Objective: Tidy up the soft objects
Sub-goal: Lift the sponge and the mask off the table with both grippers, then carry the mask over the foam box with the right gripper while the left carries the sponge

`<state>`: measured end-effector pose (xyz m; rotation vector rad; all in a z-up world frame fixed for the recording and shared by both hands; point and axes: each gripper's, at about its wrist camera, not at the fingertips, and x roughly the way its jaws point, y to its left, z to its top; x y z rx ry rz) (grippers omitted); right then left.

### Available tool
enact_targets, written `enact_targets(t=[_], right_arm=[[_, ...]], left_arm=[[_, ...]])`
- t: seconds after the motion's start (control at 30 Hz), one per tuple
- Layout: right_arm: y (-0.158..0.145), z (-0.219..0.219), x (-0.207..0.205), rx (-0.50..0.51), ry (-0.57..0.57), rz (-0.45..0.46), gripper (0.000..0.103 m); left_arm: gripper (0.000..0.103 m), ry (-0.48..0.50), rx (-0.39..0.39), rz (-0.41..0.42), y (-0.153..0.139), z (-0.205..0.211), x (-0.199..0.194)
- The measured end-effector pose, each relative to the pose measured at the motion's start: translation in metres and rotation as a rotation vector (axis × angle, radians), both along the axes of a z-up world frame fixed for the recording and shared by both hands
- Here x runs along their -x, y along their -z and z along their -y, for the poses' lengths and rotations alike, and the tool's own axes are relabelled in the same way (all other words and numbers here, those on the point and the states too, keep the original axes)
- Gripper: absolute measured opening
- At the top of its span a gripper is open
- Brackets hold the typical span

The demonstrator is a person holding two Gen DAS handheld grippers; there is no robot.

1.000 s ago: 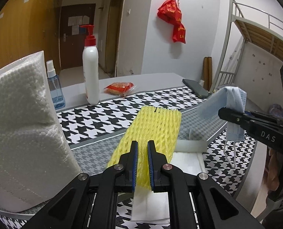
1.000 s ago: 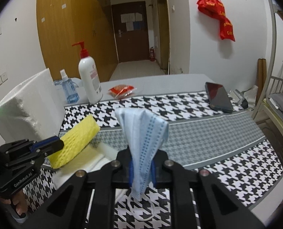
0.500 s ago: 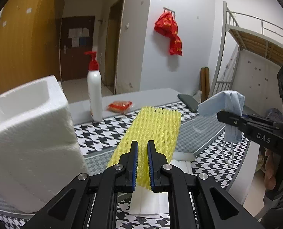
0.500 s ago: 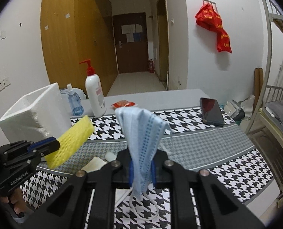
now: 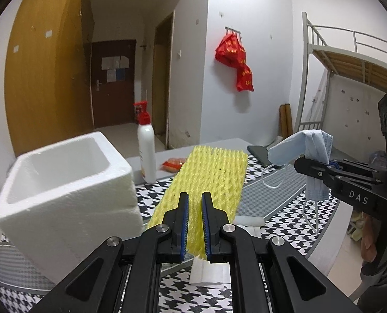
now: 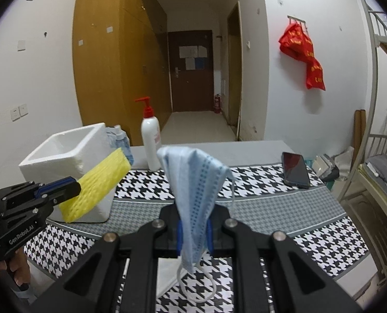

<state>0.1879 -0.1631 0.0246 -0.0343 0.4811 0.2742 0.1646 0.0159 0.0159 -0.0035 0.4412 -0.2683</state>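
Both soft items are lifted off the tabletop [image 6: 271, 195], so this looks like the carry toward the white foam box [image 5: 63, 182] at the left of the frame. The left tongs [image 5: 195, 221] are clamped on a yellow foam net [image 5: 209, 174], ribbed and springy; the right tongs [image 6: 194, 232] pinch a limp blue face mask [image 6: 196, 182], loops dangling. Next, each likely needs positioning over the box's open top before release.

Even, soft indoor light, mild shadows, strong fisheye bending with dark vignetted corners, near parts slightly blurred.
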Motion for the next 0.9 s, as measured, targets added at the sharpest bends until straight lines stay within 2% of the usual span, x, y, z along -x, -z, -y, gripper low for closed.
enact_targets(t=[0.5, 0.9], right_arm=[[-0.025, -0.026, 0.021, -0.008, -0.085, 0.078, 0.017], [-0.036, -0.052, 0.020, -0.016, -0.171, 0.112, 0.017]], left_arm=[[0.011, -0.102, -0.025, 0.077, -0.027, -0.022, 0.035], [0.011, -0.205, -0.041, 0.125, -0.036, -0.054, 0.052]])
